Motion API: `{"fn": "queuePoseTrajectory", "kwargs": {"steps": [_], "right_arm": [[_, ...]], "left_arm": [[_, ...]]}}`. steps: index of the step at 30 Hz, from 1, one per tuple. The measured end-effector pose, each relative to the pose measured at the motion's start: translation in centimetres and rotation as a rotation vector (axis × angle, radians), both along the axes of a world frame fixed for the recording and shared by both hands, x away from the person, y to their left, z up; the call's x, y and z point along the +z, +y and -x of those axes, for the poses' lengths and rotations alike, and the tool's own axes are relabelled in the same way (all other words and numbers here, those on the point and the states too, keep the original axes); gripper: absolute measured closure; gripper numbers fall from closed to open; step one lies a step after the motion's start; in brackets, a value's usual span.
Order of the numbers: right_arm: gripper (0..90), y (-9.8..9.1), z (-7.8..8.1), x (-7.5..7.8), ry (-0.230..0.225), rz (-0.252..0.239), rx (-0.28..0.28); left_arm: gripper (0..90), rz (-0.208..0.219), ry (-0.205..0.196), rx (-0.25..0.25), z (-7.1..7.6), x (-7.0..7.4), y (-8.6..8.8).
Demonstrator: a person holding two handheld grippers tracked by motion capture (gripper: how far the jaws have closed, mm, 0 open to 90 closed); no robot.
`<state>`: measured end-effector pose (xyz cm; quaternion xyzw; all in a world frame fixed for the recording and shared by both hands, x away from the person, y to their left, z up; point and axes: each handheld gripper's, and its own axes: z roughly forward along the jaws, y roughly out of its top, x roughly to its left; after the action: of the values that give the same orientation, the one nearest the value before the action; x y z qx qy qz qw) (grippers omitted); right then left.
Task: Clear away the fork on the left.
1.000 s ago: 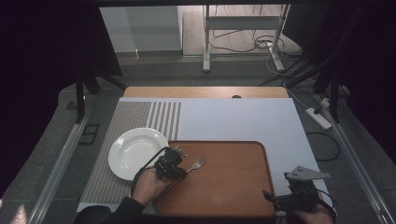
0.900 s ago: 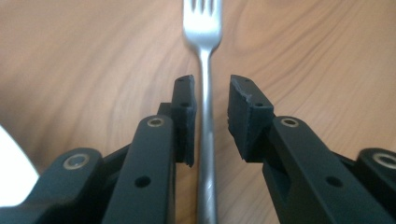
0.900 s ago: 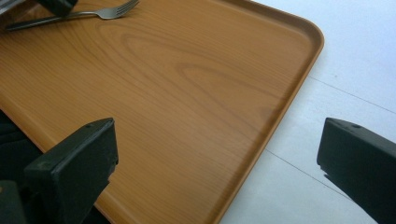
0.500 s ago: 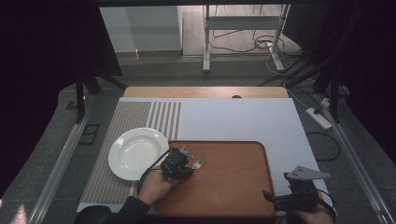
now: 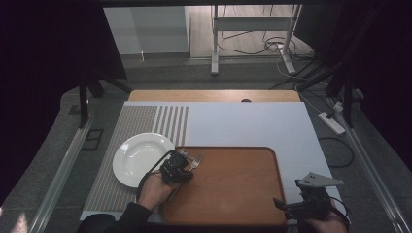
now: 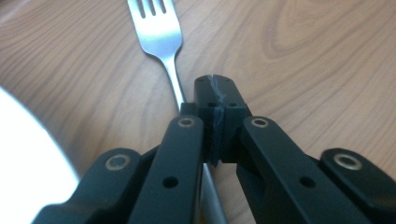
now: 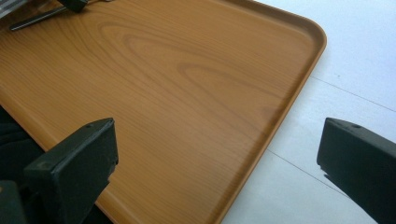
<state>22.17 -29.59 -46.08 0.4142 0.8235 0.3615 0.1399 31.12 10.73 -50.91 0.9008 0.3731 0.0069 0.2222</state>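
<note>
A metal fork [image 5: 196,161] lies on the wooden tray [image 5: 233,184] near its left rim, tines pointing away. My left gripper [image 5: 182,164] rests low over the fork's handle, held by a hand. In the left gripper view the fork [image 6: 161,32] runs up past the left jaw and passes under it. The left gripper [image 6: 215,93] is shut, its pads pressed together with nothing visible between them. My right gripper [image 5: 284,206] sits at the tray's near right corner. Seen from its own camera, the right gripper [image 7: 215,154] stands wide open over the tray [image 7: 187,93] edge, holding nothing.
A white plate [image 5: 138,158] sits on the striped grey mat [image 5: 121,131] just left of the tray. A white table surface [image 5: 252,126] surrounds the tray, with a wooden strip at the far edge. Cables and a stand lie on the floor beyond.
The left gripper has shifted slightly over the fork's handle. The right gripper has stayed where it was.
</note>
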Motion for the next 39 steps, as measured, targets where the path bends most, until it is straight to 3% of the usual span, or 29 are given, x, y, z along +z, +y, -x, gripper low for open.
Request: {"fn": "queuePoseTrajectory", "kwargs": {"steps": [15,27,33,39], "right_arm": [[0.0,0.0,0.0,0.0,0.001,0.006,0.001],[0.0,0.1,0.0,0.0,0.001,0.008,0.003],[0.0,0.1,0.0,0.0,0.000,0.006,0.003],[0.0,0.1,0.0,0.0,0.000,0.007,0.004]], "left_arm": [[89.2,0.001,0.031,0.046,-0.6,-0.1,2.2],[89.1,0.002,0.047,0.061,-0.6,-0.1,2.9],[89.0,0.019,0.050,0.058,-0.7,-0.1,3.1],[81.2,0.066,0.020,0.036,-0.4,0.7,3.2]]}}
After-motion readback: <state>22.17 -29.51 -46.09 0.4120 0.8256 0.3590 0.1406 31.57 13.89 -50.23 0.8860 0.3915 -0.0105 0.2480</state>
